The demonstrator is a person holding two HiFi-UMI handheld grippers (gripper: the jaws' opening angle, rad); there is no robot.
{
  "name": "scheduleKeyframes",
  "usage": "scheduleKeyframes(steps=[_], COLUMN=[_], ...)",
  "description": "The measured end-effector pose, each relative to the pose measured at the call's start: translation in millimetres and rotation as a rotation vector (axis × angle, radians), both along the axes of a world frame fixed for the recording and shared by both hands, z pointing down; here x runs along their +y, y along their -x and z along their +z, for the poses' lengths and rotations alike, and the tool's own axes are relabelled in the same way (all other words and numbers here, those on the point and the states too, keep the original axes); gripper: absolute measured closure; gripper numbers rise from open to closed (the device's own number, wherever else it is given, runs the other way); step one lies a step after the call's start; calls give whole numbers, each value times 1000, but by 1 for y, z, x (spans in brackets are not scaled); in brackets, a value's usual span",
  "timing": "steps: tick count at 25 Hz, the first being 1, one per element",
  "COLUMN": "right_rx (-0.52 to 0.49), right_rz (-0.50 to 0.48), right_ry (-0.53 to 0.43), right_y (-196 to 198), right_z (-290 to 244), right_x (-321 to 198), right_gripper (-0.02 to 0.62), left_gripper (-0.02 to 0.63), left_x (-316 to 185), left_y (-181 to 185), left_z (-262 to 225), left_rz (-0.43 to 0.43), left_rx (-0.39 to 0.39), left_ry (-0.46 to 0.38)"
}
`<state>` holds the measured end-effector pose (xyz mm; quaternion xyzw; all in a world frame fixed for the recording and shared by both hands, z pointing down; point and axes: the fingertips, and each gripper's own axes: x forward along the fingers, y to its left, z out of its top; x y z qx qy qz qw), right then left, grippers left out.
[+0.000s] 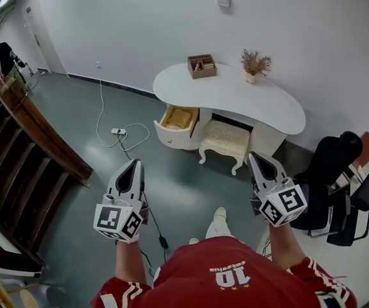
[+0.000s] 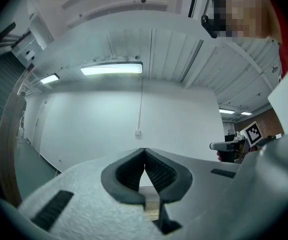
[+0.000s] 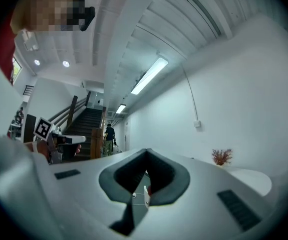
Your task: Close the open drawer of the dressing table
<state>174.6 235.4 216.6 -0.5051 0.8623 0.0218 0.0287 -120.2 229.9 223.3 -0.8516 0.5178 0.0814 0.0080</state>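
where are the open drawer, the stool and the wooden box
open drawer (image 1: 171, 135), head view, its curved white front panel
stool (image 1: 226, 137), head view, its seat cushion
wooden box (image 1: 203, 73), head view, its front wall

A red jersey (image 1: 229, 271) with white number and sleeve stripes shows behind the pale left gripper (image 1: 135, 163) and right gripper (image 1: 256, 156), each bearing a black-and-white marker cube (image 1: 119, 220).

Drawer (image 1: 176, 124) L of stool (image 1: 225, 140), under dressing table (image 1: 235, 96).
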Motion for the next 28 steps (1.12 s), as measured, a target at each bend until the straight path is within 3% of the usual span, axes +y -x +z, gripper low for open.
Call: scheduleKeyframes(steps=[15,28], right_rx=[26,-16], right_rz=[5,-68], right_ry=[74,62], right_y=[-15,-57], right_z=[19,7], right_x=[-42,-171], right_gripper=[591,591], left_gripper=[604,604], left_x=[-39,-147], left_y=[-26,-75], left_z=[19,1], left_rz=[20,-28], left_rx=[-22,-109], left_ry=[56,39])
